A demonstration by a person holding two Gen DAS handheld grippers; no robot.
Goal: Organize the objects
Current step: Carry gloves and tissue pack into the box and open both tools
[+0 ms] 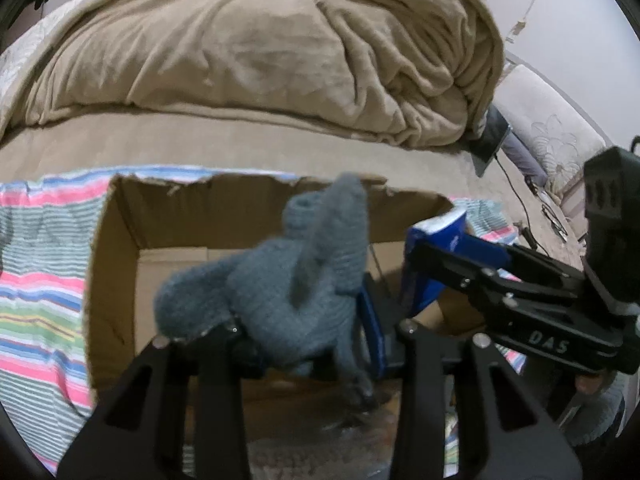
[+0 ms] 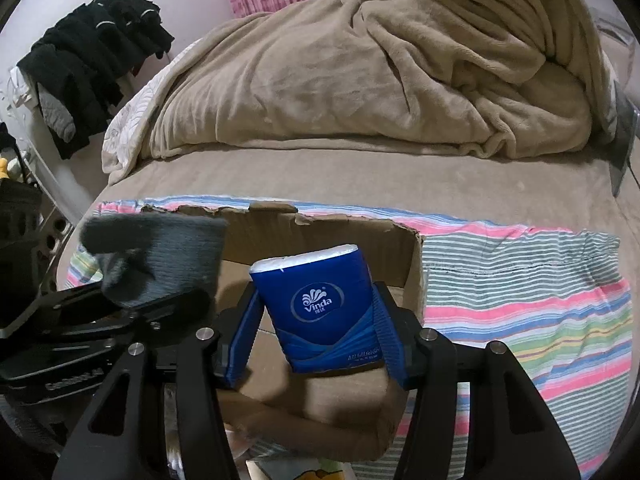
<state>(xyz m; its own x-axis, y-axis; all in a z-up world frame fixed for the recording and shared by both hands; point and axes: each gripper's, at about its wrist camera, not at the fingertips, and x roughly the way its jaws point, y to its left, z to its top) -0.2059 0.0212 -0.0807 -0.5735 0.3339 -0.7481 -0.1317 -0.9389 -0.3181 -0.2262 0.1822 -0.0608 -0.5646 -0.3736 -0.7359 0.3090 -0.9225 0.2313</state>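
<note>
A grey knitted garment is bunched between the fingers of my left gripper, which is shut on it above the open cardboard box. The knit hides the left finger; the blue pad of the other finger shows beside it. My right gripper is shut on a blue Vinda tissue pack, held upright over the right part of the box. The grey garment hangs to the left of the pack. From the left wrist view the tissue pack sits at the box's right wall.
The box rests on a striped cloth spread over a bed. A heaped beige blanket lies behind it. A dark tablet with a cable leans at the far right. Black clothes hang at the far left.
</note>
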